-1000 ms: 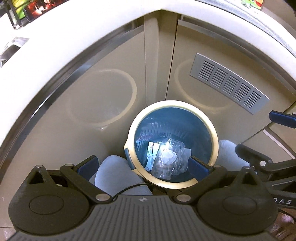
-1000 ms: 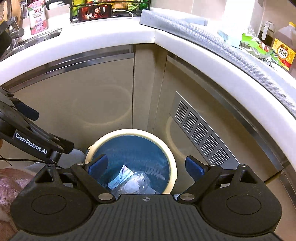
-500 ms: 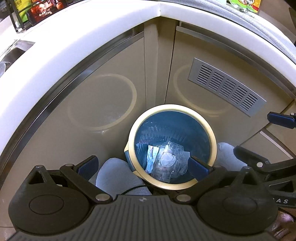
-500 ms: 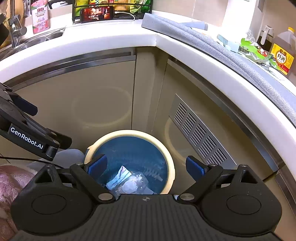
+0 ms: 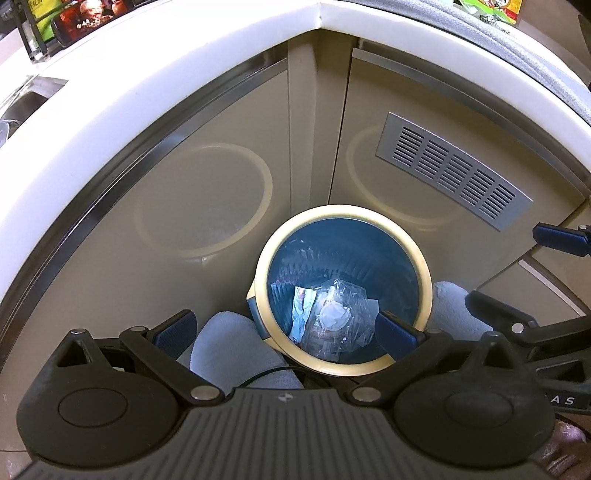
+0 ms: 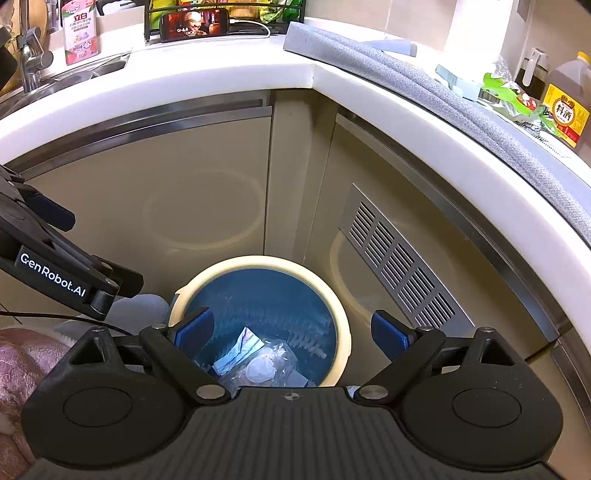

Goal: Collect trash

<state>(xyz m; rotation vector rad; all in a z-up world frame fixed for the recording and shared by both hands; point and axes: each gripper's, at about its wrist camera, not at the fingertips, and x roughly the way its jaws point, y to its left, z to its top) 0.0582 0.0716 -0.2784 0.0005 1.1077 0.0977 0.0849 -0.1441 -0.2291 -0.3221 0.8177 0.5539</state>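
- Beige cabinet doors meet in a corner under a white countertop, filling the background of both views.
- At lower centre a round trash bin with cream rim and blue liner stands on the floor against that corner.
- Inside it lie a crumpled clear plastic wrapper and, touching it on the left, a pale blue paper scrap.
- Left gripper hangs above the bin, jaws spread wide, nothing between them.
- Right gripper likewise gapes empty over the bin.
- On the right door sits a metal vent grille; a phone stands at upper centre, a yellow-labelled bottle at upper right.
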